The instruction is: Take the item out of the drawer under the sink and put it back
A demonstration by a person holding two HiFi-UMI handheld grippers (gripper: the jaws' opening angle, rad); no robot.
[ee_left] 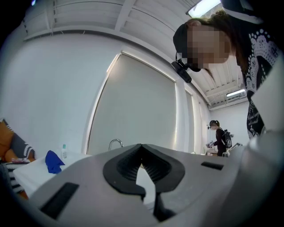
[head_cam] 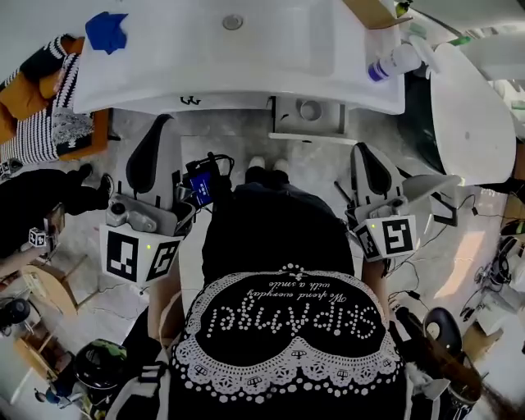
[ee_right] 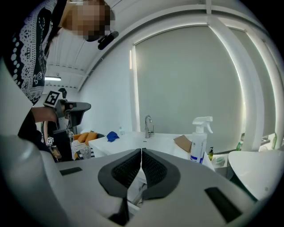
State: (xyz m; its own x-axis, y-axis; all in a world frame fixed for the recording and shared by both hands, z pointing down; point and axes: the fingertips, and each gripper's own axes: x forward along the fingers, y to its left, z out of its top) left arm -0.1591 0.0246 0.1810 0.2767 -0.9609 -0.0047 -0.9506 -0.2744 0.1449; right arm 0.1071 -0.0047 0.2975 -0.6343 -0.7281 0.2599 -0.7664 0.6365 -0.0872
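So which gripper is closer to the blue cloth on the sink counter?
Left. The left gripper sits below and right of the blue cloth in the head view; the right gripper is far across, below the spray bottle.

From above, the sink [head_cam: 246, 49] counter overhangs its cabinet front, so no drawer can be made out, and the person's torso [head_cam: 283, 279] covers the near floor. The cardboard box [head_cam: 371, 10] at the far right is cut off by the top edge. In the left gripper view the far person [ee_left: 220, 138] is too small to tell what they hold.
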